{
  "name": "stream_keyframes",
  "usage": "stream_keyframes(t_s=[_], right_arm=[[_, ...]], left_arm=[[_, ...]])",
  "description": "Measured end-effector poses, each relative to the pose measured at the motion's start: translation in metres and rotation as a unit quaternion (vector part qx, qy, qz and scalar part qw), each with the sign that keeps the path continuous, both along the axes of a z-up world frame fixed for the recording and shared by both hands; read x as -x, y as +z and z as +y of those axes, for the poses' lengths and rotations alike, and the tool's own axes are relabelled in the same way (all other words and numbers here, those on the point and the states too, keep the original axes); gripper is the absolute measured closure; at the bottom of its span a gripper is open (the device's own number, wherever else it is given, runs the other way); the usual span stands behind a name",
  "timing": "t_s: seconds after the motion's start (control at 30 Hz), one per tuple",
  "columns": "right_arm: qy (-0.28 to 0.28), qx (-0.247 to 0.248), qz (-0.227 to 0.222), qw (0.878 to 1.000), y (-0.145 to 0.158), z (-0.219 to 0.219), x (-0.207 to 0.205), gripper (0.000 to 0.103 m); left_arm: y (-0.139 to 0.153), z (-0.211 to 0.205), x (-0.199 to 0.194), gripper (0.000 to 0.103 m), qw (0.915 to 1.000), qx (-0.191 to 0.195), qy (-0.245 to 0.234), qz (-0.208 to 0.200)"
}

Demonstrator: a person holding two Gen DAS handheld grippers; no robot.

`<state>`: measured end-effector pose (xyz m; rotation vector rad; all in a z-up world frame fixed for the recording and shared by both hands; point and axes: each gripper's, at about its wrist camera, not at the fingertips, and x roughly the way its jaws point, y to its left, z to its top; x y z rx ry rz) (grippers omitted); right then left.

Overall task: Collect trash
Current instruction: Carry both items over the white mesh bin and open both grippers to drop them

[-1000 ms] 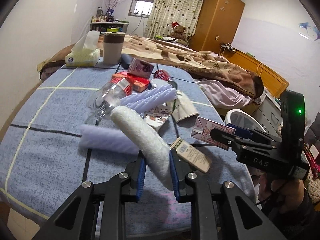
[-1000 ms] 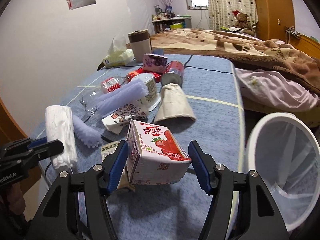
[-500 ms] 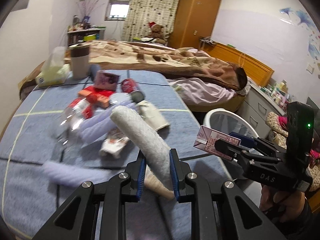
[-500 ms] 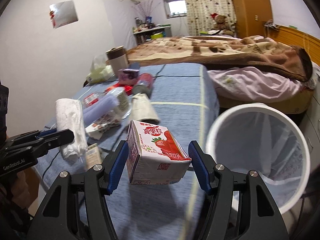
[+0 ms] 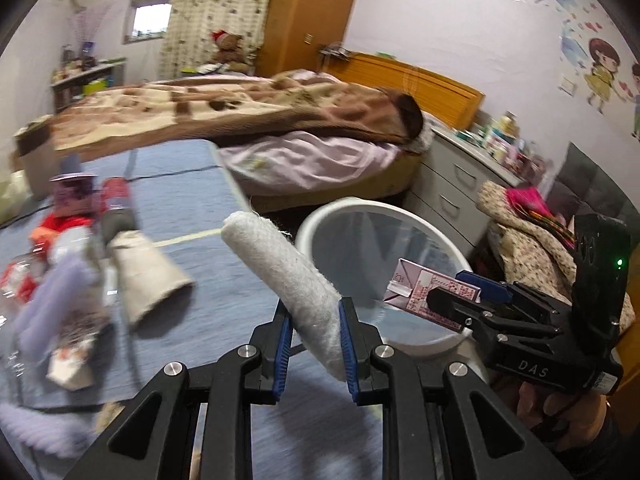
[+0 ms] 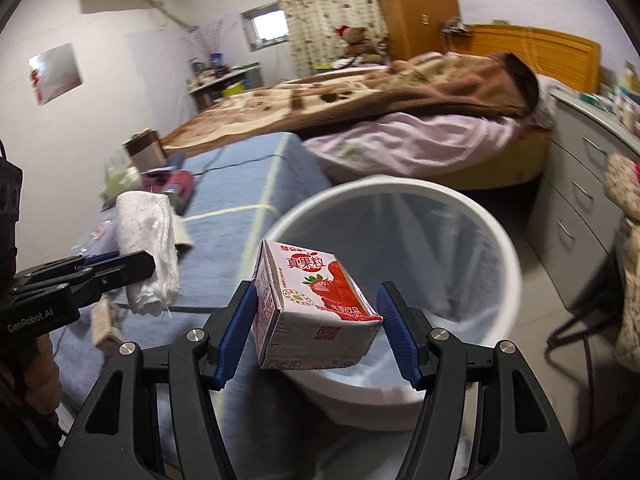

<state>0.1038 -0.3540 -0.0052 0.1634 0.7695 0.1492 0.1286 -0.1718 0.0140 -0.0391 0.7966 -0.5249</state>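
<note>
Trash in both my tools: left tool [image 5: 314, 346] is clenched tight on a rolled white paper towel [image 5: 286, 278], right tool [image 6: 318, 330] is set wide and grasping a strawberry milk carton [image 6: 310, 306] across its sides. Both items are up in the air, off the table [image 5: 188, 196]. From the right wrist view the carton hangs over the near rim of the white bin [image 6: 496, 240], with its clear liner showing behind it. The towel roll sits at the table edge, its far end poking toward the bin [image 5: 316, 224], not clearly over the opening.

Step in hand, my read: carry both to the bin and drop. To do it well, get each item fully over the opening before letting go; the carton sits skewed in the pads, so it may tumble on release and should be centred, not at the rim. The towel is light and long, so tip it end-down.

More trash left on the table: paper cup [image 5: 150, 284], bottle, wrappers, blurred.
</note>
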Motion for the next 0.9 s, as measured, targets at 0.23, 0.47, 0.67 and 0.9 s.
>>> stream_keyframes(t_s=[0.23, 0.47, 0.67, 0.9], right_arm=[[-0.022, 0.001, 0.012, 1.0, -0.008, -0.02, 0.001, 0.039], [-0.026, -0.002, 0.021, 0.999, -0.013, -0.029, 0.0, 0.039], [-0.02, -0.002, 0.025, 1.0, -0.015, -0.029, 0.0, 0.038], [-0.021, 0.001, 0.018, 1.0, -0.009, -0.03, 0.002, 0.038]], left_arm=[[-0.016, -0.044, -0.017, 0.08, 0.9987, -0.003, -0.046, 0.021], [-0.032, -0.064, -0.026, 0.079, 0.9968, -0.004, -0.068, 0.043], [-0.036, -0.06, -0.03, 0.062, 0.9972, 0.003, -0.059, 0.046], [-0.03, -0.05, -0.028, 0.051, 0.9982, 0.011, -0.046, 0.036]])
